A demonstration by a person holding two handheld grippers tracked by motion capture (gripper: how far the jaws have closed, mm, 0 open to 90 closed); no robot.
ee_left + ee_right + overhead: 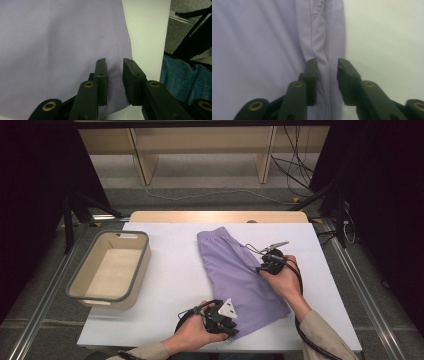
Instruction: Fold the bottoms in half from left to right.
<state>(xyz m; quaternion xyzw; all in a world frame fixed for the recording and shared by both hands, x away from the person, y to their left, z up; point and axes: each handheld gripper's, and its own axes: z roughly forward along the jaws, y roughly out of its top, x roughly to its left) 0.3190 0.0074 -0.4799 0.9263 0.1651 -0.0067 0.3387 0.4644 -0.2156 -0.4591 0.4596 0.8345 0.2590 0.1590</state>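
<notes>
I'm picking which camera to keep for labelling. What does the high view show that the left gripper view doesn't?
High view alone: the grey-rimmed bin left of the cloth, the whole white table, both hands, and the right gripper at the cloth's right edge. Left gripper view alone: the stitched hem close up, with the left gripper astride it, and blue jeans beyond the table edge. Both: the purple shorts on the table.

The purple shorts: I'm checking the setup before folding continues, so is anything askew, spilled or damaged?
Nothing stands out. The purple shorts lie flat and whole on the white table, slanted across it, with only soft wrinkles. The beige bin stands upright beside them.
</notes>
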